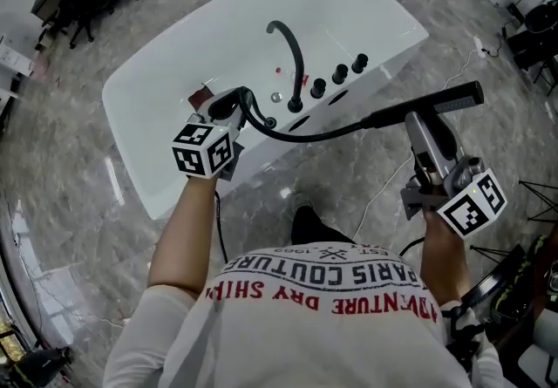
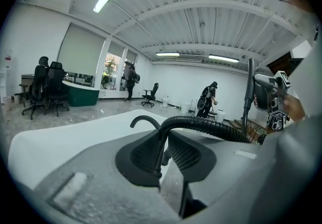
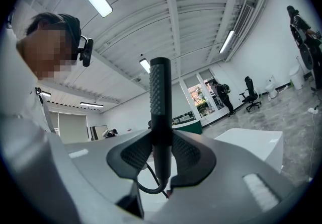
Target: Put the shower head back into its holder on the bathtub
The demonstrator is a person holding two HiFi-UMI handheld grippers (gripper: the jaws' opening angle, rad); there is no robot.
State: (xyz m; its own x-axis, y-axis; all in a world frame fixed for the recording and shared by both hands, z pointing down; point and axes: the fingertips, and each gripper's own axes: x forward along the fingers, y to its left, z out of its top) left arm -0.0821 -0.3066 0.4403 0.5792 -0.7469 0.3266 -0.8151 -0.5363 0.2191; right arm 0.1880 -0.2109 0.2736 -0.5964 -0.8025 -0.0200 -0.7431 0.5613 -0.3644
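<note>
The left gripper (image 1: 232, 107) (image 2: 163, 150) is clamped on a black ribbed flexible hose (image 1: 305, 135) (image 2: 211, 127), its two pads pressing on the hose right where it bends down toward the deck of the white oval bathtub (image 1: 174, 72) (image 2: 60, 142). Just beyond those jaws stands a black arched faucet (image 1: 292, 46) (image 2: 146, 119). A row of round black knobs (image 1: 339, 74) sits on the tub rim further along, off towards the right gripper's side.

From the left gripper the hose sags in a loop and runs across to the right gripper (image 1: 418, 123) (image 3: 162, 152). That one is gripping a slim black stick-shaped shower head (image 1: 445, 100) (image 3: 160, 92) around its lower stem. The textured upper part sticks out well past the jaw tips, and the hose curls away underneath. The shower head is up in the air, clear of the tub's edge and apart from the deck, over the grey marbled floor (image 1: 78, 177). The tub lies ahead of the right gripper and to one side (image 3: 251, 142).
</note>
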